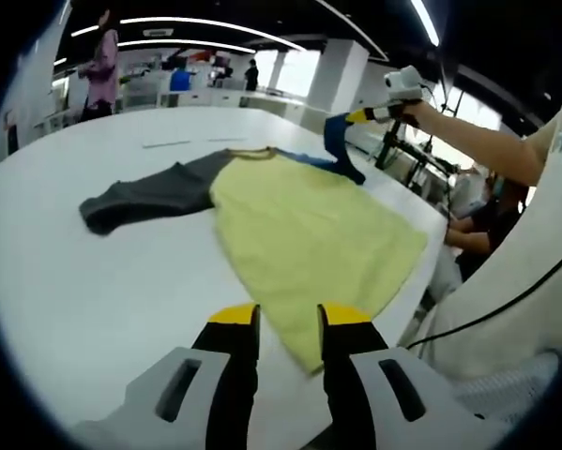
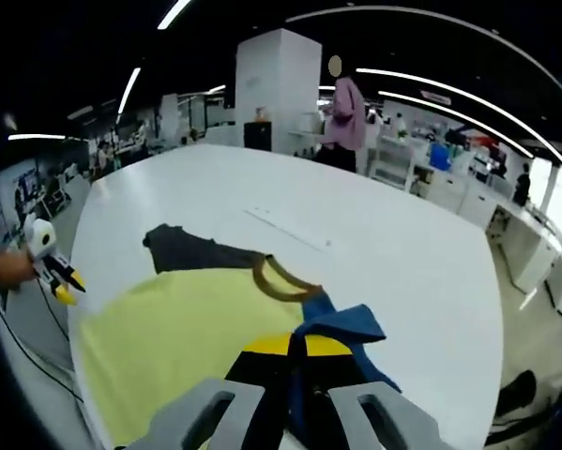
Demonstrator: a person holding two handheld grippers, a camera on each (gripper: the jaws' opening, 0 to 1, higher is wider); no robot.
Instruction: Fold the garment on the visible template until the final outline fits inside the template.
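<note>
1. Lay spread on white table (image 1: 93,291): garment (image 1: 299,234), yellow body, dark grey sleeve (image 1: 144,199) stretched flat to one side, brown neck band (image 2: 279,279).
2. Lifted off the table: blue sleeve (image 2: 341,328), pinched at its end, bunched and draped down toward the collar.
3. Right gripper (image 2: 295,349): jaws closed on the blue sleeve, fabric spilling out around the yellow tips. Seen from left gripper view as raised above the far shoulder (image 1: 370,115), blue cloth hanging from it, person's hand (image 1: 421,111) on the handle.
4. Left gripper (image 1: 288,319): jaws parted, nothing between them, tips just over the yellow hem corner near the table edge. Seen small at the edge of right gripper view (image 2: 63,281).
5. Thin marks on the table beyond the collar (image 2: 285,230); too faint to call a template outline.
6. Background: person in pink top (image 2: 344,117) standing past the table's far side.
</note>
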